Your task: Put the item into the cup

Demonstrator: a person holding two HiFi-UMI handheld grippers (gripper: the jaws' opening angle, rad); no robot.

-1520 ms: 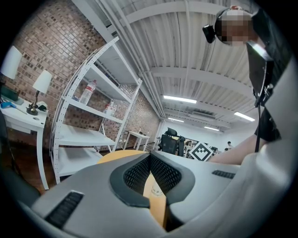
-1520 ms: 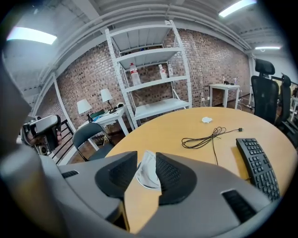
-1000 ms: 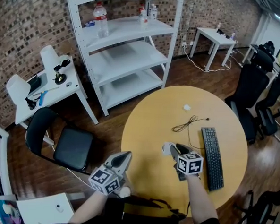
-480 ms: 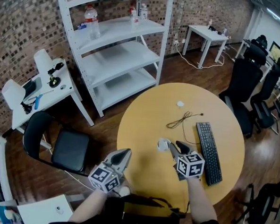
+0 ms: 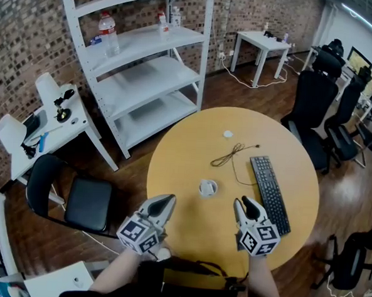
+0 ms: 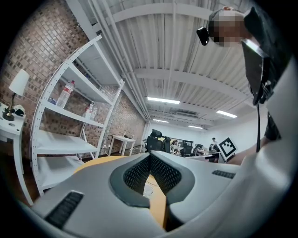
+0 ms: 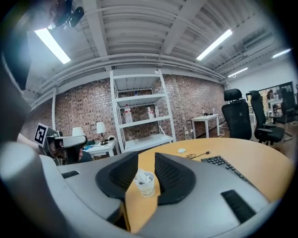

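Pulled back toward 6 o'clock, right gripper (image 5: 246,205) is clear of the cup (image 5: 207,188), jaws closing on nothing; cup, crumpled item (image 7: 141,176) inside, stands at its 10 o'clock. Left gripper (image 5: 165,204) pressed together at cup's 7 o'clock; bare table (image 5: 192,145) around cup, keyboard (image 5: 269,192) at 3 o'clock.

The cup (image 5: 207,188) is small, pale and translucent white. It stands upright with its mouth up on the round yellow-wood surface (image 5: 186,138). In the head view it sits just below the centre of the frame, about mid-surface, standing alone on bare wood. In the right gripper view it sits low in the centre of the frame, and its wall tapers slightly toward the base.

The item (image 7: 142,176) is a crumpled white wad that looks like paper, though the material is not certain. It is inside the cup, with its top poking a little above the rim.
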